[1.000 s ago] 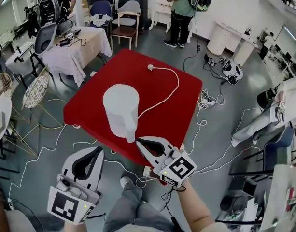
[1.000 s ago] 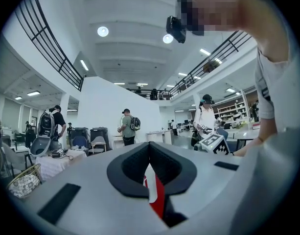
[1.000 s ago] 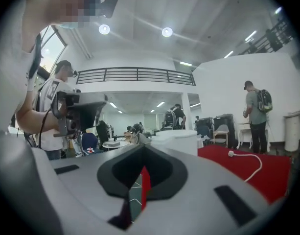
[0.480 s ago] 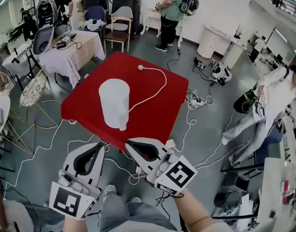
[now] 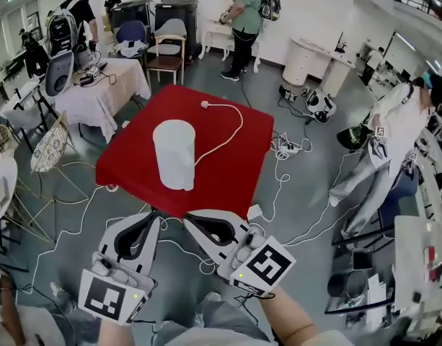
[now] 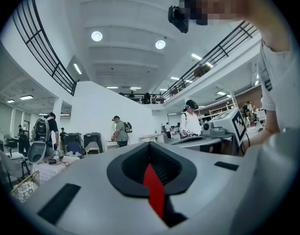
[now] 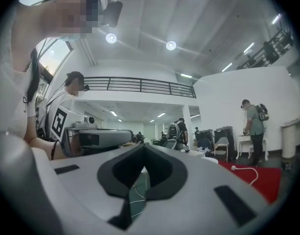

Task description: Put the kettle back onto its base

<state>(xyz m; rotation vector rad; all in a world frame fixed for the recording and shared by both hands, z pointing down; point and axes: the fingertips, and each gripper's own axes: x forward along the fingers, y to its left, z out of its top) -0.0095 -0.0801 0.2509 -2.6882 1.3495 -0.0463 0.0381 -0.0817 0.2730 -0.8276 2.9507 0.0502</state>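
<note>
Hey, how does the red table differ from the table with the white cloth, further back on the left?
The red table sits mid-view, nearer the person; the white-cloth table stands further back at the left. The red table carries a white kettle and a white cord; the white-cloth table carries dark gear. Both stand on the grey floor.
</note>
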